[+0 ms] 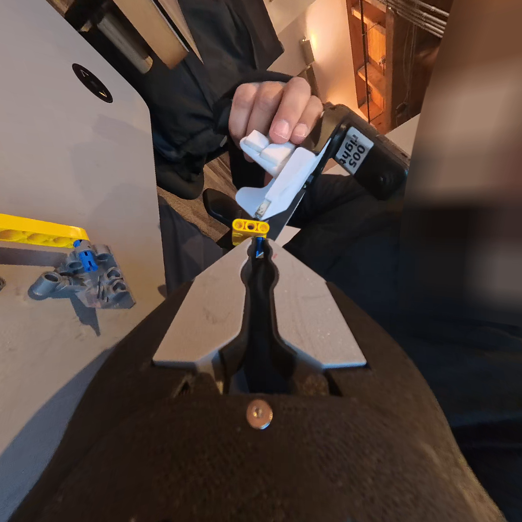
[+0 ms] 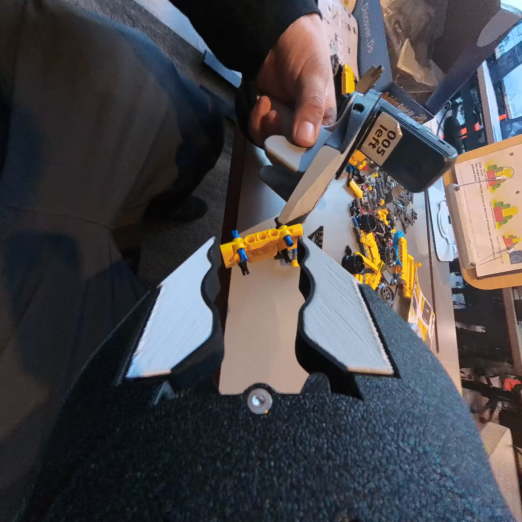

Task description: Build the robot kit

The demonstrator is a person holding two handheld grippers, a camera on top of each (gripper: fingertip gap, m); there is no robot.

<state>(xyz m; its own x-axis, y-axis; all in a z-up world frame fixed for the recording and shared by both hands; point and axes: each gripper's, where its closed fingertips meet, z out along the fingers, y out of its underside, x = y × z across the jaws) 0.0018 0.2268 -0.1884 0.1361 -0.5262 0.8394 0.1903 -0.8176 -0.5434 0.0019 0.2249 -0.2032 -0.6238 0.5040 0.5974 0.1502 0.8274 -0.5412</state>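
Yellow brick assembly (image 2: pixel 261 246) between right gripper (image 2: pixel 258 248) fingertips; left gripper (image 1: pixel 258 245) pinches blue pin (image 1: pixel 259 248).

Writing shows in several places, none repeated here. In the left wrist view a white label (image 1: pixel 354 152) with dark print sits on the black body of the right gripper (image 1: pixel 261 217), at 1 o'clock. A black disc (image 1: pixel 92 82) with pale arrow marks lies on the worktop (image 1: pixel 56 158) at 10 o'clock. In the right wrist view a printed silver label (image 2: pixel 381 139) is on the left gripper (image 2: pixel 282 223). A dark box (image 2: pixel 368 28) carries pale lettering at 12 o'clock (too slanted to read well). An illustrated instruction sheet (image 2: pixel 491 220) is at 3 o'clock.
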